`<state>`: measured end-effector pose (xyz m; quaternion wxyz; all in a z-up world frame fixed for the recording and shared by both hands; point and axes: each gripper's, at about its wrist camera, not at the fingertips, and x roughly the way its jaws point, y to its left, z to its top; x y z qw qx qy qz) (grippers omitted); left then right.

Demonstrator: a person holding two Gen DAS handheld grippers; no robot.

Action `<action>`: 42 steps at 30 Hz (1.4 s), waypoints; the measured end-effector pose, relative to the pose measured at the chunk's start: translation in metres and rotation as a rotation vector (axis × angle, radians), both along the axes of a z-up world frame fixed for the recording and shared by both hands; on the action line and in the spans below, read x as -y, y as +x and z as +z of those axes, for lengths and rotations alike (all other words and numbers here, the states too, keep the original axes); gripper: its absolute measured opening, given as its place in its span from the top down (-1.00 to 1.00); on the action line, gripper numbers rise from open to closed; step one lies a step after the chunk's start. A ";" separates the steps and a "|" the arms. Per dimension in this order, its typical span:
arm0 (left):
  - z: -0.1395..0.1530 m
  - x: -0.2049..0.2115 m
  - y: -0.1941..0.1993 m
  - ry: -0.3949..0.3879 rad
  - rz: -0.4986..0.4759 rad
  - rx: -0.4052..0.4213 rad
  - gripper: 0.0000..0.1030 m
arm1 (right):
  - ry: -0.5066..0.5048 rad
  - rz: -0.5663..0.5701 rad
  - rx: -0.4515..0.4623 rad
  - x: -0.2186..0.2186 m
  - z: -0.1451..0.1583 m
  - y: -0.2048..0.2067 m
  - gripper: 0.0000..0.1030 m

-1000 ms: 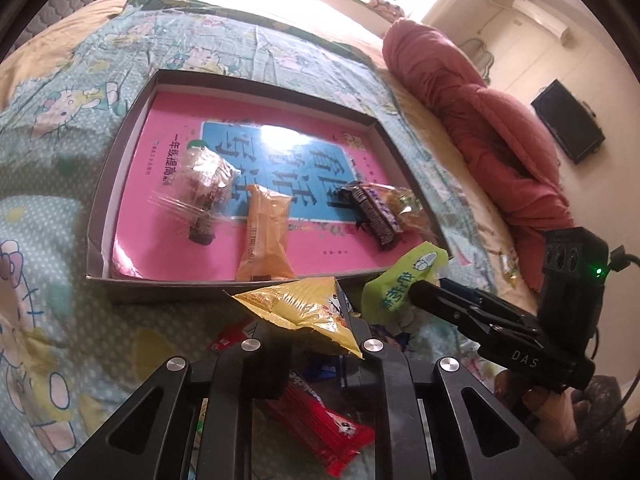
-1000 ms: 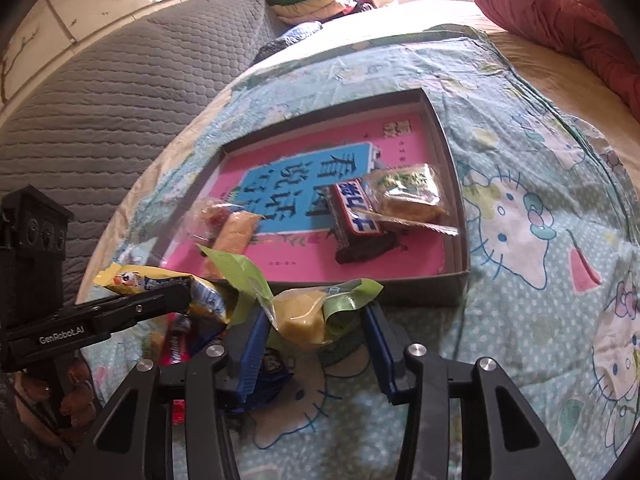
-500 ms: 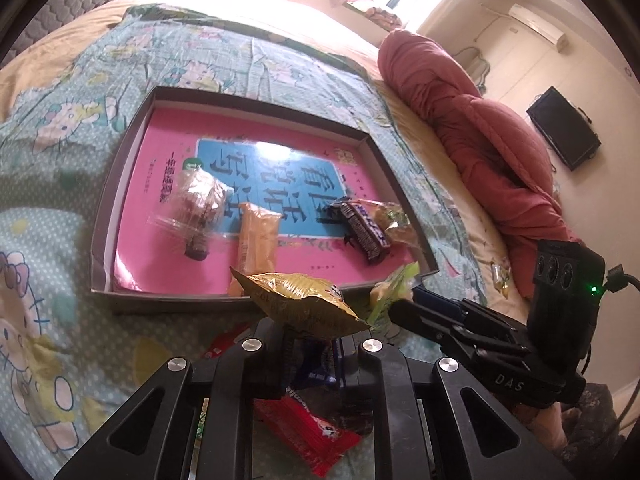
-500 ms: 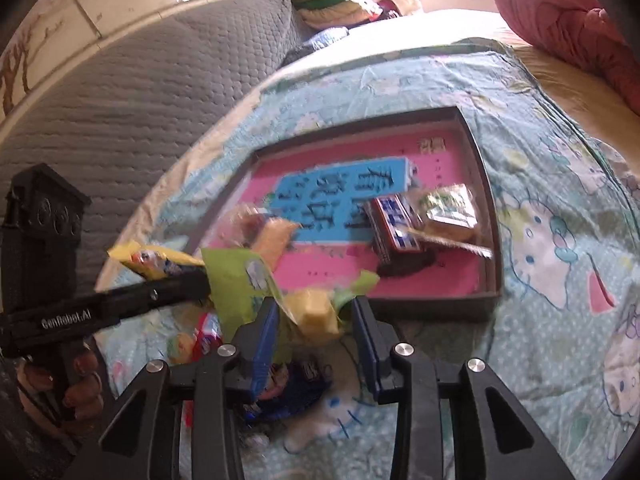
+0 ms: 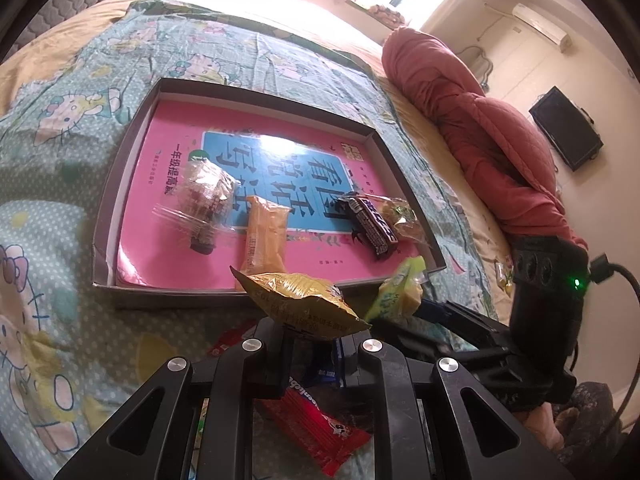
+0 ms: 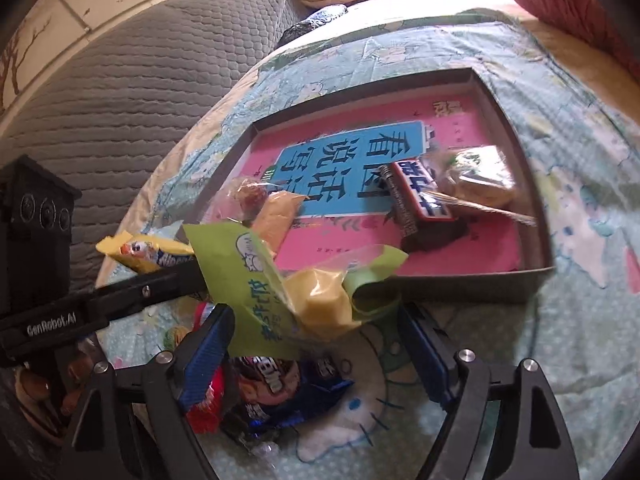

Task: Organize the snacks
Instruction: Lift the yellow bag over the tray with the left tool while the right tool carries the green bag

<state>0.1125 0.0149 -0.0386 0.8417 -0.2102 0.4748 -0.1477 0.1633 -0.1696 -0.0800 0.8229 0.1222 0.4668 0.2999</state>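
A grey shallow tray (image 5: 105, 236) lined with a pink book holds a clear-wrapped pastry (image 5: 204, 200), an orange packet (image 5: 266, 240), a dark chocolate bar (image 5: 370, 224) and a green-wrapped cake (image 5: 402, 218). Just short of its near wall my left gripper (image 5: 314, 340) is shut on a yellow snack packet (image 5: 304, 304). In the right wrist view my right gripper (image 6: 316, 344) is opening. A green packet with a yellow cake (image 6: 304, 296) lies loose between its blue pads (image 6: 208, 344), in front of the tray (image 6: 460, 284). The left gripper (image 6: 188, 268) with its yellow packet (image 6: 148, 252) shows at the left.
Loose snacks lie on the cartoon-print bedspread below both grippers: a red packet (image 5: 320, 428) and a blue packet (image 6: 280, 392). A red quilt (image 5: 480, 128) lies along the bed's right side. A grey padded headboard (image 6: 120, 100) rises on the left.
The right jaws have spread wide and let go of the green packet, which now sits slack between them. The left gripper still holds the yellow packet in about the same place.
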 end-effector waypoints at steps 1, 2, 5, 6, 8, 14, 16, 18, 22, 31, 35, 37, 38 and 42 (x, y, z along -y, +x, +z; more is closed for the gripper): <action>0.000 0.000 0.000 -0.001 -0.001 0.002 0.68 | 0.011 -0.005 0.003 0.000 -0.001 0.000 -0.50; 0.001 0.001 0.000 -0.005 -0.004 0.003 0.68 | 0.029 -0.011 0.002 0.002 -0.001 0.002 -0.43; 0.004 0.002 0.000 -0.011 -0.007 0.009 0.68 | 0.080 -0.023 -0.031 0.007 -0.007 0.006 -0.19; 0.005 0.002 0.000 -0.016 -0.006 0.013 0.68 | 0.085 -0.024 -0.033 0.008 -0.007 0.006 -0.14; 0.007 0.002 -0.001 -0.023 -0.009 0.017 0.68 | 0.104 -0.029 -0.036 0.010 -0.006 0.005 -0.07; 0.012 -0.001 -0.001 -0.064 -0.002 0.025 0.68 | 0.159 -0.010 -0.015 0.010 0.005 0.001 -0.03; 0.014 -0.001 -0.001 -0.066 0.002 0.030 0.68 | 0.171 0.003 0.003 0.008 0.010 0.000 -0.03; 0.019 -0.002 0.000 -0.072 0.004 0.039 0.68 | 0.166 0.013 0.034 0.006 0.017 -0.001 -0.03; 0.028 -0.002 0.003 -0.082 0.008 0.060 0.68 | 0.168 0.018 0.091 0.005 0.031 0.000 -0.03; 0.045 0.006 0.022 -0.085 0.010 0.101 0.68 | 0.182 -0.005 0.148 0.016 0.047 0.015 -0.03; 0.045 0.012 0.035 -0.085 0.007 0.108 0.68 | 0.187 -0.027 0.153 0.024 0.049 0.023 -0.03; 0.043 0.015 0.038 -0.087 0.007 0.105 0.68 | 0.184 -0.042 0.149 0.028 0.048 0.027 -0.03; 0.040 0.017 0.041 -0.085 0.005 0.102 0.68 | 0.177 -0.046 0.147 0.029 0.047 0.028 -0.03; 0.028 0.020 0.045 -0.080 0.011 0.082 0.68 | 0.137 -0.058 0.140 0.029 0.042 0.034 -0.03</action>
